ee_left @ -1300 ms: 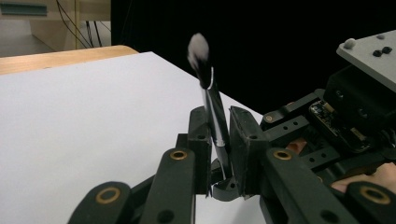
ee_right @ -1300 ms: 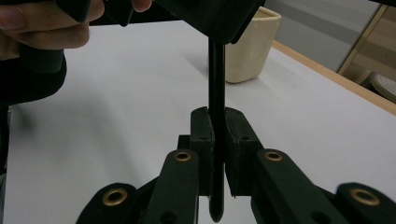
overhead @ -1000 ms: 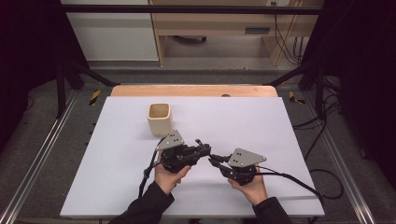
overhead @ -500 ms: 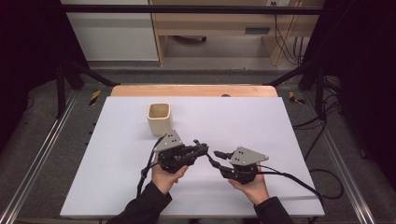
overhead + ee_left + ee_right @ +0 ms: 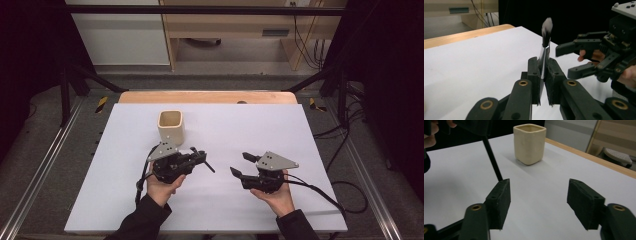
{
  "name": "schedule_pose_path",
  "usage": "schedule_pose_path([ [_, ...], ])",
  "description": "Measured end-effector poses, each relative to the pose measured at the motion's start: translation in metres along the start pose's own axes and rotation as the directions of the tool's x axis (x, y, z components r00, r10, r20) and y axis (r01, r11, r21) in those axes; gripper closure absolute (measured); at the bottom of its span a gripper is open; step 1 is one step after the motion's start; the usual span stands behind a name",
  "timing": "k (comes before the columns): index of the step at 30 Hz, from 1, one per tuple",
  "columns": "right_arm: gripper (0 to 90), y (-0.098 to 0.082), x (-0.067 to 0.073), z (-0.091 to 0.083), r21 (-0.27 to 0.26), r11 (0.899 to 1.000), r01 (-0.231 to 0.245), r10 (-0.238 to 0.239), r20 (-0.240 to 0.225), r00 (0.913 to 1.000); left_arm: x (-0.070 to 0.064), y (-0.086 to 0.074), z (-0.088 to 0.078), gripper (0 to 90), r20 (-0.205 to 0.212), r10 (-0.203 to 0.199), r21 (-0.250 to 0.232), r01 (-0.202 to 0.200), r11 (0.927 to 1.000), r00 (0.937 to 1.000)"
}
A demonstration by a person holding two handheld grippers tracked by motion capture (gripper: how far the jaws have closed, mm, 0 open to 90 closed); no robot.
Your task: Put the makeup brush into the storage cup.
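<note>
Brush (image 5: 202,160) work first, from the high view: our left claw (image 5: 197,159) is clenched on a small makeup brush, just at five o'clock from the cream cup (image 5: 171,126) on the white table (image 5: 300,130). Our right claw (image 5: 242,165), at three o'clock from the brush, has just been opening and holds nothing; we judge a handover done.

Left gripper view: the brush (image 5: 545,42) stands bristles-up between the pressed pads, the other claw (image 5: 571,60) apart at three o'clock.

Right gripper view: released jaws, with the cup (image 5: 529,143) at twelve and the brush handle (image 5: 492,162) at ten o'clock.
</note>
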State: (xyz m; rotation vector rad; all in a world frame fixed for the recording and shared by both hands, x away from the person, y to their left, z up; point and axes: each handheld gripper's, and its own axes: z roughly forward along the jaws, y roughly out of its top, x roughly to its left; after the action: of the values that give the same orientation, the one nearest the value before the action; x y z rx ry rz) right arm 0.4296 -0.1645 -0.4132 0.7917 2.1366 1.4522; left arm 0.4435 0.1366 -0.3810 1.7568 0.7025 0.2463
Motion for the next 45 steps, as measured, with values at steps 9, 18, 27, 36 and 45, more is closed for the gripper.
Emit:
schedule_pose_path([
  [9, 18.3, -0.002, -0.013, -0.008, 0.010, 0.999, -0.051, 0.051, 0.064, 0.9966, 0.015, -0.003, -0.015, 83.0, -0.038, -0.033, -0.004, 0.033, 0.9994, 0.9987],
  [18, 11.3, -0.007, -0.028, -0.021, 0.007, 0.994, -0.105, 0.104, 0.099, 0.9896, 0.022, 0.000, -0.025, 83.0, -0.066, -0.046, -0.011, 0.045, 0.9989, 0.9967],
  [27, 7.6, -0.015, -0.044, -0.038, -0.003, 0.989, -0.149, 0.147, 0.151, 0.9774, 0.031, 0.004, -0.036, 83.0, -0.095, -0.058, -0.021, 0.056, 0.9982, 0.9938],
  [36, 5.7, -0.024, -0.058, -0.048, -0.002, 0.985, -0.170, 0.168, 0.183, 0.9687, 0.041, 0.004, -0.045, 83.0, -0.130, -0.073, -0.024, 0.070, 0.9973, 0.9888],
  [45, 4.4, -0.030, -0.066, -0.050, 0.016, 0.985, -0.173, 0.166, 0.211, 0.9632, 0.046, 0.007, -0.050, 83.1, -0.169, -0.060, -0.018, 0.057, 0.9982, 0.9839],
])
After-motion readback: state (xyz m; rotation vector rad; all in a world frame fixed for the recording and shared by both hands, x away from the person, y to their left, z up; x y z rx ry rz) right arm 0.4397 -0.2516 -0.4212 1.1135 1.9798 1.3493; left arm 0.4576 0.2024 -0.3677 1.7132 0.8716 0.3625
